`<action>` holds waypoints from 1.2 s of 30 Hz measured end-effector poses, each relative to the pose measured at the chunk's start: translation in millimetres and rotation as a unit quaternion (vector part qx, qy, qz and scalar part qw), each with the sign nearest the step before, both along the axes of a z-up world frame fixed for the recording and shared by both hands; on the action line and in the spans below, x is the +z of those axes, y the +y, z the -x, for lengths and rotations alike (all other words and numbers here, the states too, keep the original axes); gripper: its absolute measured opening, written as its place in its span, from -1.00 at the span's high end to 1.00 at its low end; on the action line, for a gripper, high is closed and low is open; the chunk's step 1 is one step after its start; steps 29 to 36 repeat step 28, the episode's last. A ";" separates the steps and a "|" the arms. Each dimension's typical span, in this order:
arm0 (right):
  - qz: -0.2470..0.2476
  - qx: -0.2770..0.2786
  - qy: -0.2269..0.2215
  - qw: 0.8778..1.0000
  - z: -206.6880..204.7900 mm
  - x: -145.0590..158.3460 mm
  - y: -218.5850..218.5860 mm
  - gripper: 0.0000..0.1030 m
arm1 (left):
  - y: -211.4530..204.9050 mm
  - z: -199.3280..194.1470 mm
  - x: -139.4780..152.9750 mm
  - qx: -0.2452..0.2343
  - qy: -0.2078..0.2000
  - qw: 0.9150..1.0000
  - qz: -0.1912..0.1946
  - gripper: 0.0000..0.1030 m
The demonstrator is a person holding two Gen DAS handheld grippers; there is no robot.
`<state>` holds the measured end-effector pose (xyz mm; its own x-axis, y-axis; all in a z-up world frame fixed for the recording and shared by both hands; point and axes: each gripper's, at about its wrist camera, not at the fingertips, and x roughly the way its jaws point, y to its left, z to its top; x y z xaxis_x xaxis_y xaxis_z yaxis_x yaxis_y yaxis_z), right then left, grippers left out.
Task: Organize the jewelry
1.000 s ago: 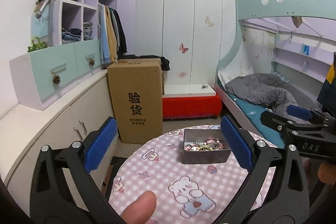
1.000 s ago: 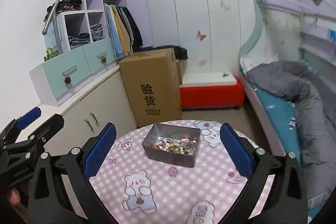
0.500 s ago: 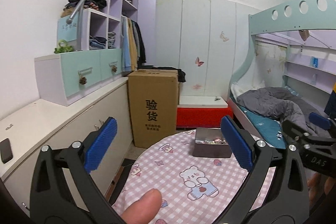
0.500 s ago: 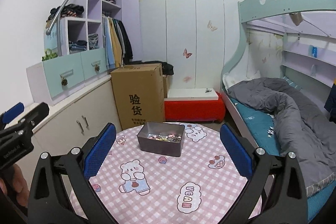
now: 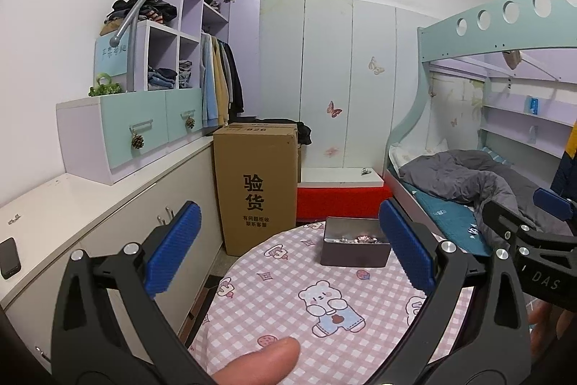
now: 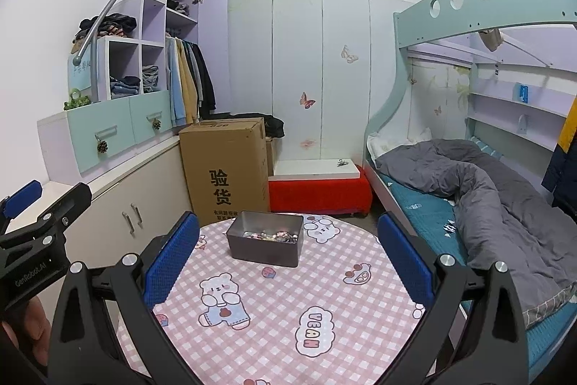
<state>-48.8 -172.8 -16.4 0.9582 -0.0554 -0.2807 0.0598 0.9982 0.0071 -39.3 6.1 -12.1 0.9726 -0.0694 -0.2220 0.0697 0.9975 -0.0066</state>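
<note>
Bedroom, checked table (image 6: 324,280). Tin (image 6: 265,242) of jewelry (image 6: 270,235) at far side: small, light, tangly bits; pinch single pieces. Left tongs (image 5: 288,248) and right tongs (image 6: 288,255) both spread, empty.

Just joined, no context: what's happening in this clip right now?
A person holds a two-finger gripper in each hand above a round table with a pink checked cloth. Both the left gripper and the right gripper are open and empty. A grey metal tin of mixed jewelry sits on the table, untouched. No sorting has begun.
</note>
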 end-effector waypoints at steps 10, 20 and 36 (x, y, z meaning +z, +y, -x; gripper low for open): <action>-0.006 0.002 -0.003 1.000 2.2 1.2 -2.9 -0.85 | -3.9 1.0 -1.4 -0.004 -0.005 1.000 0.001 -0.88; -0.010 0.005 -0.004 1.000 2.8 2.3 -8.4 -0.85 | -2.4 0.7 -0.1 -0.016 -0.009 1.000 0.015 -0.88; -0.010 0.007 -0.003 1.000 0.5 2.7 -8.0 -0.85 | -2.4 -3.1 -2.4 -0.011 -0.004 1.000 0.015 -0.88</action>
